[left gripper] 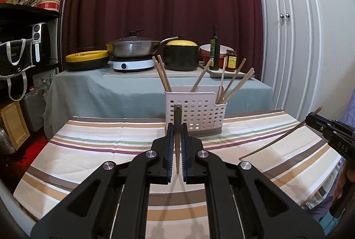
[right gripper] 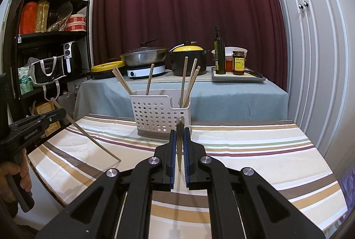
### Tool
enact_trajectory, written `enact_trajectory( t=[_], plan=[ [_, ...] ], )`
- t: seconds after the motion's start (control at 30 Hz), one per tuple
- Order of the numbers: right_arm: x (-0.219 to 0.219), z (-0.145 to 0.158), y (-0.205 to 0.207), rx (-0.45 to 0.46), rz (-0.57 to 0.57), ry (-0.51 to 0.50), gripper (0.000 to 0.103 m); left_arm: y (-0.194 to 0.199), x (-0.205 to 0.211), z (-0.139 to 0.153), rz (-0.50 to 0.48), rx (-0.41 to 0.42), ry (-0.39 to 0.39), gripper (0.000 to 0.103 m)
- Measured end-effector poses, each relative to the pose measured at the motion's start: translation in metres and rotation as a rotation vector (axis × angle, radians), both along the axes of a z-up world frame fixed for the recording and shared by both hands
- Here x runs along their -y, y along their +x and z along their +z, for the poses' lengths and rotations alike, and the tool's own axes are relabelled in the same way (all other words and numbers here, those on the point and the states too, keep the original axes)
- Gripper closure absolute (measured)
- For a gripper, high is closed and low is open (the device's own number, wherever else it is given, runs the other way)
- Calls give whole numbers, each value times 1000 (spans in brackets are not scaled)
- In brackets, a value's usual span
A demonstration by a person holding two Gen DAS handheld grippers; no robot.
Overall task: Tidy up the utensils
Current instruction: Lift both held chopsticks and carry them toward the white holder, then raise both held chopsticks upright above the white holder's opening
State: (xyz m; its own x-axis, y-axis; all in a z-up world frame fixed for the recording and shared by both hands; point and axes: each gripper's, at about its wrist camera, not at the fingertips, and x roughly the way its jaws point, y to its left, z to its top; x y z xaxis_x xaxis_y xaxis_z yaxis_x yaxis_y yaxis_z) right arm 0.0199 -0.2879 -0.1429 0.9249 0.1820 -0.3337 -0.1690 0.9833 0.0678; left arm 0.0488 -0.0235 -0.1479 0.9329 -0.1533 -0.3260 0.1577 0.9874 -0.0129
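Observation:
A white perforated caddy stands on the striped tablecloth with several wooden chopsticks upright in it. In the left wrist view my left gripper is shut on one chopstick, which stands tilted between the blue pads just in front of the caddy. From the right wrist view, the same chopstick slants down to the cloth under the left gripper. My right gripper is shut on a second chopstick near the caddy's right end. That second chopstick slopes down from the right gripper at the right edge.
Beyond the striped table is a grey-clothed table with a wok, a hotplate, a black pot, an oil bottle and jars. A dark shelf unit stands to the left, white cupboard doors to the right. A hand grips the left tool's handle.

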Motion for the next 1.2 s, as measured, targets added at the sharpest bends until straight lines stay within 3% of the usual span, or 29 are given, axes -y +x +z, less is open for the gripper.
enact_trajectory(
  t=[1.2],
  plan=[
    [4,10,16,-11,-9,10,96,16,-15,11,49,-38,3,96]
  ],
)
